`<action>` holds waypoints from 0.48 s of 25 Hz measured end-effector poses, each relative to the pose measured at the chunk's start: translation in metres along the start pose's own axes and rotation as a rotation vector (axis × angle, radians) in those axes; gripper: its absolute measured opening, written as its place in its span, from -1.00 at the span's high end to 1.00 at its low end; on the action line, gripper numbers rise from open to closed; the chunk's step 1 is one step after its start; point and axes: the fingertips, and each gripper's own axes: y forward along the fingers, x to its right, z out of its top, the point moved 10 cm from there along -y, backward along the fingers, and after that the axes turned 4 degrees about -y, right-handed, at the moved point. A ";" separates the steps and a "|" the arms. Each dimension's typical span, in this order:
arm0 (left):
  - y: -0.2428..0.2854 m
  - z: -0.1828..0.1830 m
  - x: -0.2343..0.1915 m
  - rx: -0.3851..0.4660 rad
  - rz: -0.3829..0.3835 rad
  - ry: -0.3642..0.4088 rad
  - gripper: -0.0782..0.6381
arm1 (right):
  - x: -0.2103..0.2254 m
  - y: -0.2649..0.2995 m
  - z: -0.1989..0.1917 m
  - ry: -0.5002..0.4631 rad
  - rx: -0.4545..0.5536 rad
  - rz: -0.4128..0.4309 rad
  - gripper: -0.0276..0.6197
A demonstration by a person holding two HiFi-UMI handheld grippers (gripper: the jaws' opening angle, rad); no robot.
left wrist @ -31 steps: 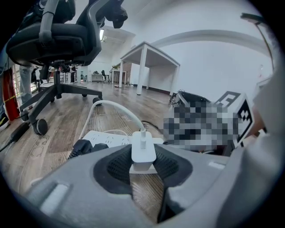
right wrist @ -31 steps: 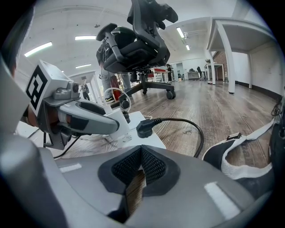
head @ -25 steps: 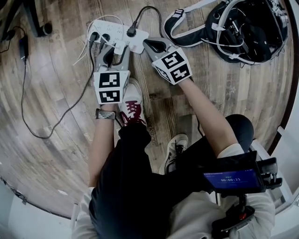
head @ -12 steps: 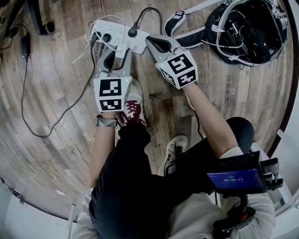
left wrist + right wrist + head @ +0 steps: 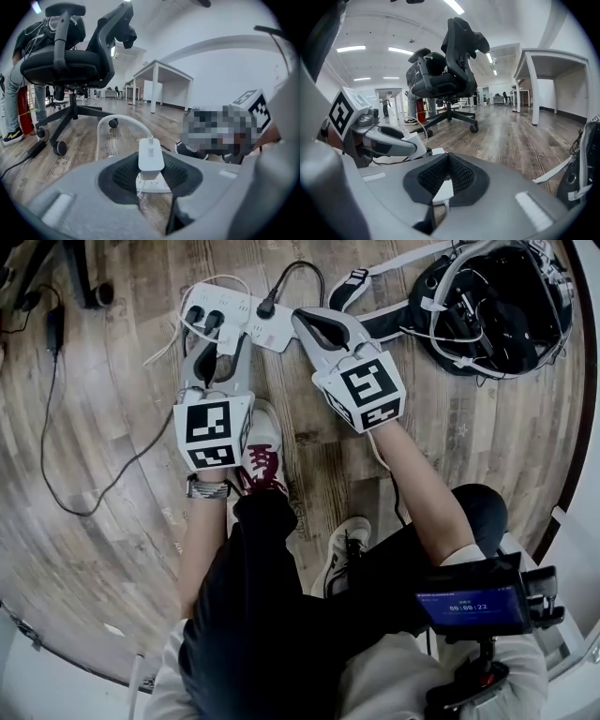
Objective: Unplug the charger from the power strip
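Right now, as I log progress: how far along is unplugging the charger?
Done: left gripper grips the charger. In hand: pulling it off the power strip, which shows right under it; whether the prongs are out, I cannot tell. Left: getting it clear. The right gripper is shut, empty.

Open-plan office, grey-brown wood-plank floor [image 5: 94, 521], black wheeled swivel office chair [image 5: 70, 65], white square-legged table [image 5: 161, 70] standing in the open room, long ceiling strip lights [image 5: 351, 48], plain white walls [image 5: 225, 70].

charger [image 5: 151, 157] — white, upright, over the strip's end | power strip [image 5: 239, 310] — white, long, flat on wooden floor [image 5: 112, 521]
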 end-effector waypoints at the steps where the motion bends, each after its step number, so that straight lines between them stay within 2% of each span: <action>1: 0.000 0.001 0.001 0.003 0.000 0.003 0.39 | 0.001 -0.001 0.000 -0.001 -0.002 -0.004 0.92; 12: 0.006 0.003 0.008 -0.003 -0.010 0.012 0.39 | 0.007 -0.013 -0.005 0.000 -0.009 -0.025 0.92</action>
